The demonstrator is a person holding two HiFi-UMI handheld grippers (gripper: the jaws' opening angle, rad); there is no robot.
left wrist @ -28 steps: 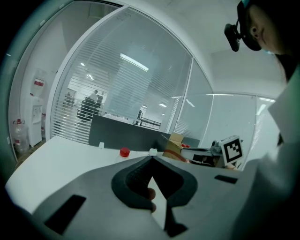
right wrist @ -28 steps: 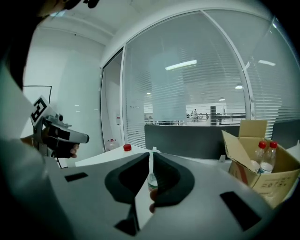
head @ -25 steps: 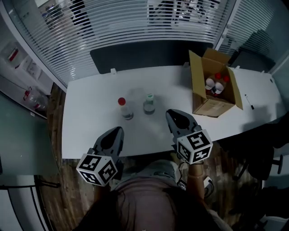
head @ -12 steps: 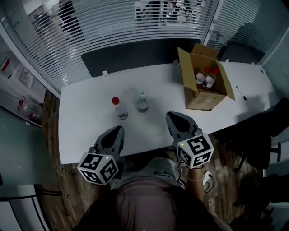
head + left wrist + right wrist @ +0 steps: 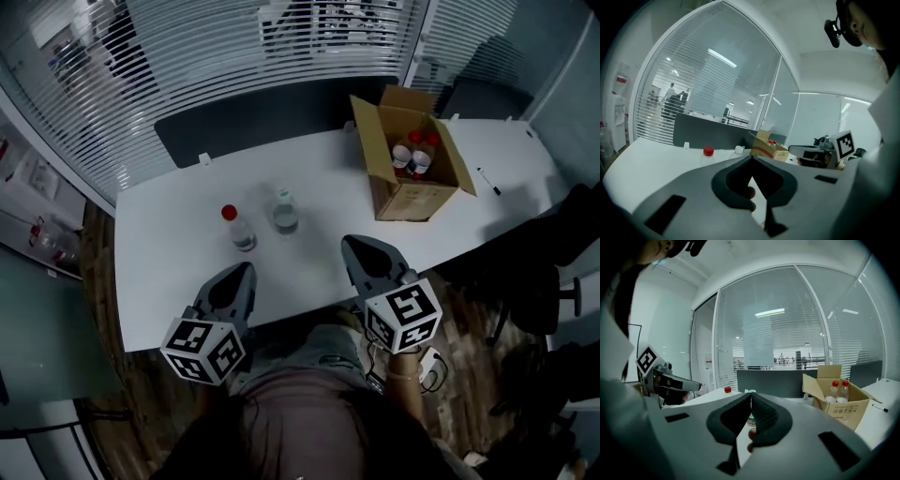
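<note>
The left tool (image 5: 751, 159) has its two jaws pressed together at the tips, and nothing is between them. The right tool (image 5: 751, 394) is the same: jaws closed tip to tip and holding nothing. The person holds both tools low and close to the body, over the near edge of the white desk (image 5: 169, 244), side by side and well apart, with the jaws pointing forward across the desk. Two small clear bottles stand upright on the desk in front of the tools, and no tool touches them. The red-capped bottle (image 5: 234, 227) is ahead of the left tool. The white-capped bottle (image 5: 285, 211) stands just beside it, between the two tools and a bit farther away. Farther back on the right sits an open cardboard box (image 5: 389, 192) with its flaps up. Inside it stand two more bottles with red caps (image 5: 412, 155), close together. A thin pen (image 5: 486, 181) lies on the desk to the right of the box. A dark screen (image 5: 262, 122) runs along the far side of the desk, and behind it is a glass wall with blinds (image 5: 216, 47).
</note>
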